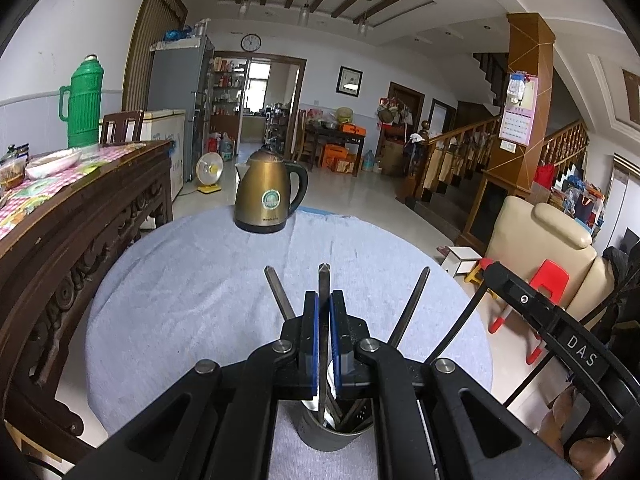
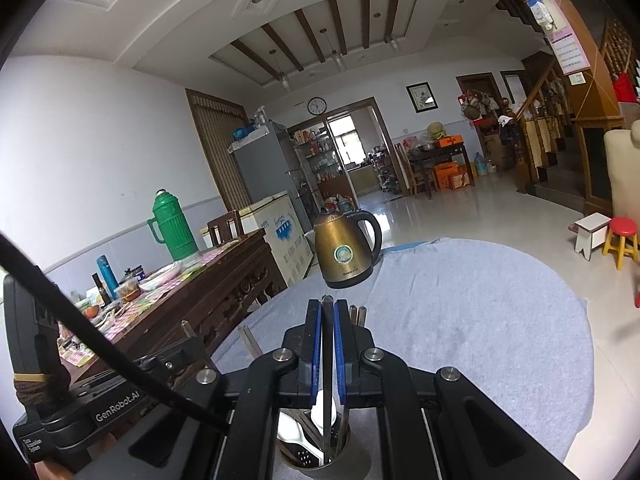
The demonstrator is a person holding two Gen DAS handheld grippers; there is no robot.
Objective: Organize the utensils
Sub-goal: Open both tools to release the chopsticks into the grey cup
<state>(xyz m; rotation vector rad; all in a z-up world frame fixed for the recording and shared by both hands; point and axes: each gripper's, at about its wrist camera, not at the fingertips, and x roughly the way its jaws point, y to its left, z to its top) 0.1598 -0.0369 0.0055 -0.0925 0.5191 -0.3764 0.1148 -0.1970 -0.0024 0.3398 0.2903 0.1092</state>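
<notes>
Both grippers — left gripper (image 1: 324, 336), right gripper (image 2: 328, 344) — clamp upright utensil handles (image 1: 323, 280) over the near holder (image 1: 332, 436). Risk: crowded contents may jam insertion, tipping the holder.

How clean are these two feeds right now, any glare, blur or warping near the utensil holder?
Left wrist view: even daylight, soft shadows on the grey cloth, strong fisheye bending of the wooden table, the kettle sharp, the left hand-held gripper slightly soft. Right wrist view: floor glare beyond the kettle, dark vignette corners, the utensil holder mostly hidden under the right hand-held gripper.
</notes>
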